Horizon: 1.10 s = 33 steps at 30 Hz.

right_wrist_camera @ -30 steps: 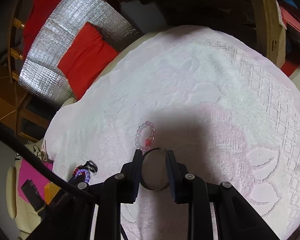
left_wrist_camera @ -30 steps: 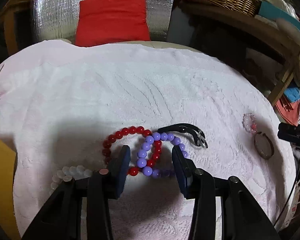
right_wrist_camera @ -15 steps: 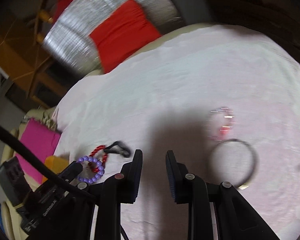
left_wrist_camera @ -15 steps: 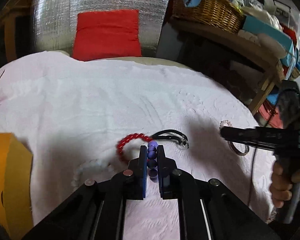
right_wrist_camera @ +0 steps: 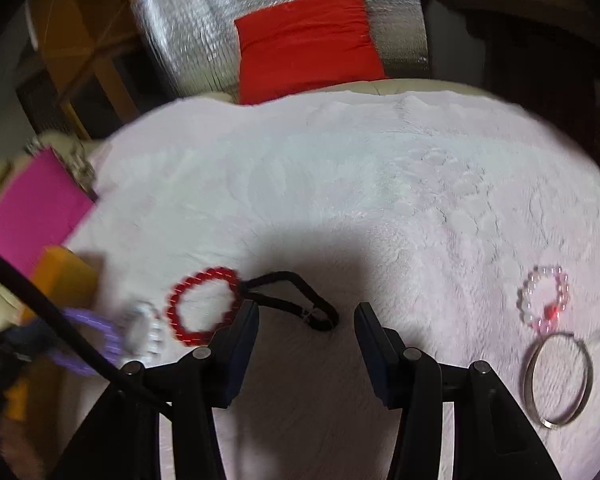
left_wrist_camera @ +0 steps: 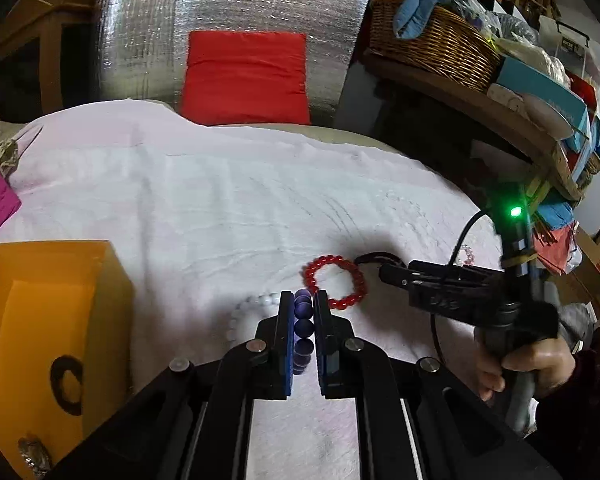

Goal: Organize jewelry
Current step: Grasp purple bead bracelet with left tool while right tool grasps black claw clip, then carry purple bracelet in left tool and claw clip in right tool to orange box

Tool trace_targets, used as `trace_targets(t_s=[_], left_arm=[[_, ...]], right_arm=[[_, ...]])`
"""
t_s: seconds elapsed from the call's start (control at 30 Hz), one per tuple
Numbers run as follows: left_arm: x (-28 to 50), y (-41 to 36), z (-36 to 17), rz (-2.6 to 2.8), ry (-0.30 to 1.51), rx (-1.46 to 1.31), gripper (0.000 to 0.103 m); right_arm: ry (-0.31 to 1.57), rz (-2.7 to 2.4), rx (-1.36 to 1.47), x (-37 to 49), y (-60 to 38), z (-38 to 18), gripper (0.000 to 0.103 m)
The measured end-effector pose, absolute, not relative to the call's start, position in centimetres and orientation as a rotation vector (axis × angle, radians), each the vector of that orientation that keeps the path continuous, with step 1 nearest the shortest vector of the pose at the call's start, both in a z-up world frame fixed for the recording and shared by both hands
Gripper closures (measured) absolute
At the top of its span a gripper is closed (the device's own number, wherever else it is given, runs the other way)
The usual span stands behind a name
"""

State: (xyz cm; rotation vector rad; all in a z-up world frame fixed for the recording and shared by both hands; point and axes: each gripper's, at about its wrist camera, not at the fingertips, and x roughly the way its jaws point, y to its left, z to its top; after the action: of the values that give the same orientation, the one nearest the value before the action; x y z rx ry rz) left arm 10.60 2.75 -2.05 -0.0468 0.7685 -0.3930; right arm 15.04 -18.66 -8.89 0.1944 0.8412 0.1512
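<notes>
A purple bead bracelet (left_wrist_camera: 303, 322) is pinched edge-on between the left tool's (left_wrist_camera: 303, 312) pads, lifted off the white cloth (left_wrist_camera: 220, 208). A red bead bracelet (right_wrist_camera: 202, 306) lies flat as an open ring, with a white bead bracelet (right_wrist_camera: 144, 330) just beside it and a black cord loop (right_wrist_camera: 296, 300) touching its other side. Well apart lie a clear pink bead bracelet (right_wrist_camera: 544, 298) and, just beside it, a metal bangle (right_wrist_camera: 558, 380).

You see glossy red beads (left_wrist_camera: 334, 282) on rough, matt pink terry cloth (left_wrist_camera: 220, 208); a smooth metal bangle (right_wrist_camera: 558, 378) shines at right; crinkled silver foil (left_wrist_camera: 228, 32) glitters far.
</notes>
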Motion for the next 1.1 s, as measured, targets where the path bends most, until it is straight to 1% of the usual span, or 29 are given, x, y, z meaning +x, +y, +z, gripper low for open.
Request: trace_targets(t_s=[0.03,0.07,0.13,0.17,0.2,0.23,0.63,1.1], left_arm=[[10.6,2.9,-2.1,-0.387,0.771,-0.046,0.093],[10.5,3.2,-2.1,-0.382,0.772,-0.044,0.093],[10.5,3.5,-2.1,-0.374,0.774,-0.044,0.093],[10.5,3.7,-2.1,-0.371,0.774,-0.045,0.093],[10.6,3.8,-2.2,-0.364,0.776,-0.047,0.093],[10.6,3.8,-2.2,-0.360,0.776,-0.048,0.093],[9.3,3.5,-1.2,-0.318,0.730,-0.052,0.093],[6.6,0.9,0.2,-0.263,0.652,-0.012,0.093]], right_arm=[[0.843,0.143,0.171,15.3,-18.3,-9.2,0.050],[0.839,0.133,0.153,15.5,-18.1,-9.4,0.052],[0.814,0.101,0.125,15.6,-18.1,-9.5,0.076],[0.816,0.090,0.123,15.8,-18.2,-9.5,0.080],[0.816,0.085,0.132,15.9,-18.5,-9.3,0.089],[0.817,0.079,0.153,15.9,-19.0,-9.2,0.092],[0.852,0.160,0.479,12.9,-24.7,-7.2,0.093],[0.817,0.180,0.602,8.0,-27.6,-4.9,0.093]])
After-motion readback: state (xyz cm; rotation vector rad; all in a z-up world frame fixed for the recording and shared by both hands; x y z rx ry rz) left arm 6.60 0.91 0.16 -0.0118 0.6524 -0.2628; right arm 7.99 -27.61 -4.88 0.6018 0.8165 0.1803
